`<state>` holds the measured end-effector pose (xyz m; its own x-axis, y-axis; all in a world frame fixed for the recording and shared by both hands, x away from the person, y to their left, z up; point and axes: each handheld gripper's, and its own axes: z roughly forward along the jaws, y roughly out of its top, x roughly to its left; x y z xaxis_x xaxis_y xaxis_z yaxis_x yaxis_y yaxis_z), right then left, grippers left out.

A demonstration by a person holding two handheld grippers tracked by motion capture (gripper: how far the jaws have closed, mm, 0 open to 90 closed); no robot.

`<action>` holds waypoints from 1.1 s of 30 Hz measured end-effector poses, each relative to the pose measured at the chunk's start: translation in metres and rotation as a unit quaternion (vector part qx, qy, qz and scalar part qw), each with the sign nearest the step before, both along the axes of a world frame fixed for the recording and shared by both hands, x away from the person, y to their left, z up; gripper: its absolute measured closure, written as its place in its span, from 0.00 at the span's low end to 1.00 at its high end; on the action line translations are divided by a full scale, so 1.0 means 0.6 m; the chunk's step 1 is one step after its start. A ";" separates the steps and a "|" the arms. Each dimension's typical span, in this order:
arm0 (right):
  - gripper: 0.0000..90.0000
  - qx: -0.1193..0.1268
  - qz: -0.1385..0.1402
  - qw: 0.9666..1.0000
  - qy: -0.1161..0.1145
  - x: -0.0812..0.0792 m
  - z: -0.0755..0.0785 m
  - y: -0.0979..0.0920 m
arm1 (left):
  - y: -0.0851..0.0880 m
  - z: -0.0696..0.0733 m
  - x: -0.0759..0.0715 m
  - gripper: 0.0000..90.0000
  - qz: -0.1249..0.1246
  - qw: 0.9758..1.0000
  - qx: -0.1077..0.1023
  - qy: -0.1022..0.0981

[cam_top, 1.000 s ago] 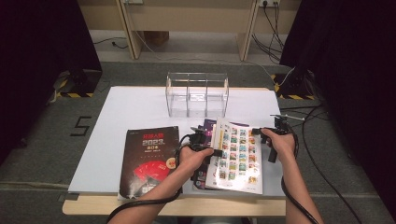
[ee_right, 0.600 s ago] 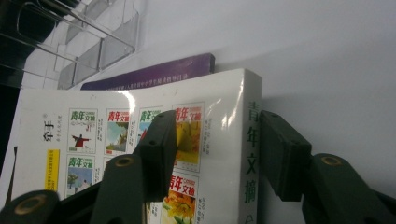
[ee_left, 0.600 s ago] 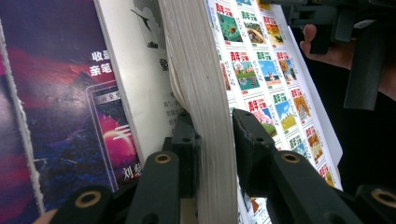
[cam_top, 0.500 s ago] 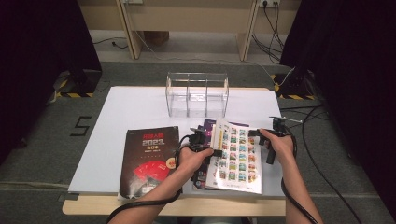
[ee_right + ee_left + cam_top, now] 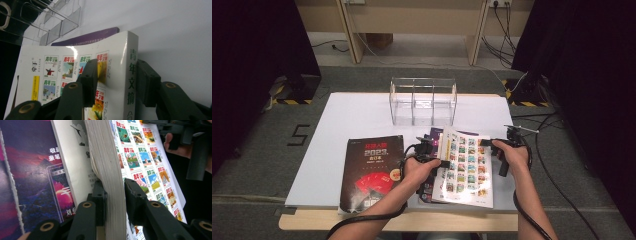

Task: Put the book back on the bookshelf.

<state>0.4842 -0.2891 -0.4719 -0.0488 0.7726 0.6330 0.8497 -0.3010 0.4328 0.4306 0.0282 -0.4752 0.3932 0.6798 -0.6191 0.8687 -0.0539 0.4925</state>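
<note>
Black book [image 5: 373, 170] with red cover art lies flat at the table's [image 5: 357, 117] front left, just beside the left hand [image 5: 418, 170]. Left gripper [image 5: 113, 195]: jaws pinch the fore-edge of the white book's [image 5: 464, 167] page block; a purple cover [image 5: 32, 175] lies under it. White book sits right of centre at the front edge, cover with a grid of small pictures facing up. Right gripper [image 5: 116, 80]: jaws straddle the spine corner, have just been closing; whether the pads press is unclear. Clear acrylic rack [image 5: 423, 100] stands well behind, at the far edge.
</note>
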 end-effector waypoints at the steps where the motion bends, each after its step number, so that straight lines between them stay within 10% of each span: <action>1: 0.67 0.001 0.001 1.000 0.000 -0.001 0.005 0.000 | 0.000 -0.001 0.000 0.79 0.002 1.000 -0.001 0.001; 33: 0.71 0.013 -0.015 1.000 0.008 -0.012 0.023 0.010 | 0.003 -0.002 0.000 0.78 0.006 1.000 -0.002 0.003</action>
